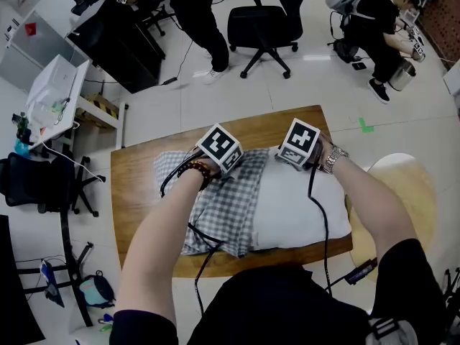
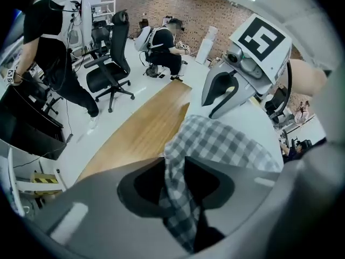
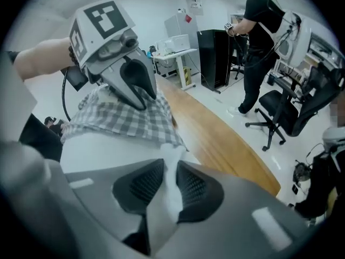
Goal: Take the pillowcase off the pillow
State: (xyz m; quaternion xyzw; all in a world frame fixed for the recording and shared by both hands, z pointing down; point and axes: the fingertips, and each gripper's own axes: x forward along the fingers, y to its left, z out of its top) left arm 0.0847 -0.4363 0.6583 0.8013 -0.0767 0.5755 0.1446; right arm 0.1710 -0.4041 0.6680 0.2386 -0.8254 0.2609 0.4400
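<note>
Left gripper (image 2: 175, 169) pinches the checked pillowcase (image 2: 221, 142); right gripper (image 3: 168, 169) pinches the white pillow (image 3: 108, 150). Judged step: stripping. Next, draw the pillowcase toward 9 o'clock while anchoring the pillow.

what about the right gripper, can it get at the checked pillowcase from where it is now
Probably yes: the right gripper is shut on the white pillow, and the checked pillowcase lies just beyond its jaws, nothing between. It would have to let go first.

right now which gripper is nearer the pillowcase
Left. The left gripper is shut on the pillowcase; the right gripper pinches the bare pillow just beside its edge.
</note>
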